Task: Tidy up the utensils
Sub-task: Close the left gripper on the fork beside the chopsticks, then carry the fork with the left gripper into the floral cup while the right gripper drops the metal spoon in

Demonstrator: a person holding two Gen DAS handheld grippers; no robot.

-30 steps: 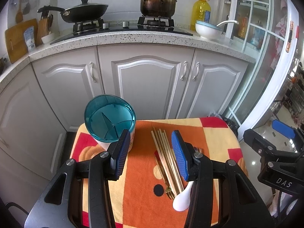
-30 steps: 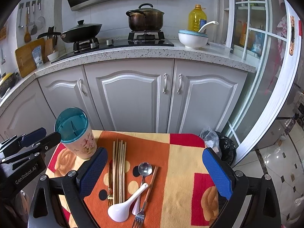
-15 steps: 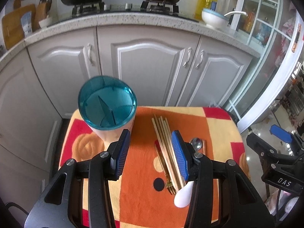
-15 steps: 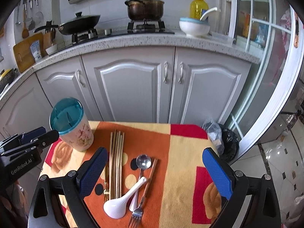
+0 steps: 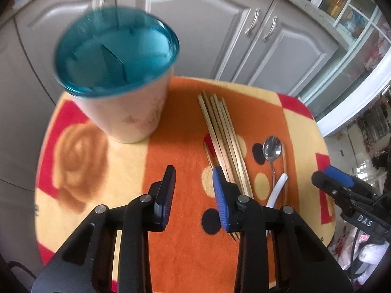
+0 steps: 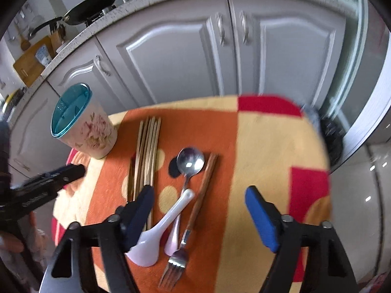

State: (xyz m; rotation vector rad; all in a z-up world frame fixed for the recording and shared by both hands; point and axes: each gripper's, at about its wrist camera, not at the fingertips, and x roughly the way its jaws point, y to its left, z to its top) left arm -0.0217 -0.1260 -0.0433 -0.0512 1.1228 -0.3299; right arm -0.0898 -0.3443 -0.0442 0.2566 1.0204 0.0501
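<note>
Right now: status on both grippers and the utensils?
Left gripper and right gripper open, empty, jaws just been closing. Chopsticks, spoons, fork flat on cloth. Holder upright, empty. Nothing in the way.

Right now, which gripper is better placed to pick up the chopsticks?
Probably left. The left gripper, open, has its inner finger against the chopsticks; the right gripper straddles the spoons and fork.

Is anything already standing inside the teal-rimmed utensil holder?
No, the utensil holder shows only its bare divider inside, while the chopsticks lie on the cloth beside it.
</note>
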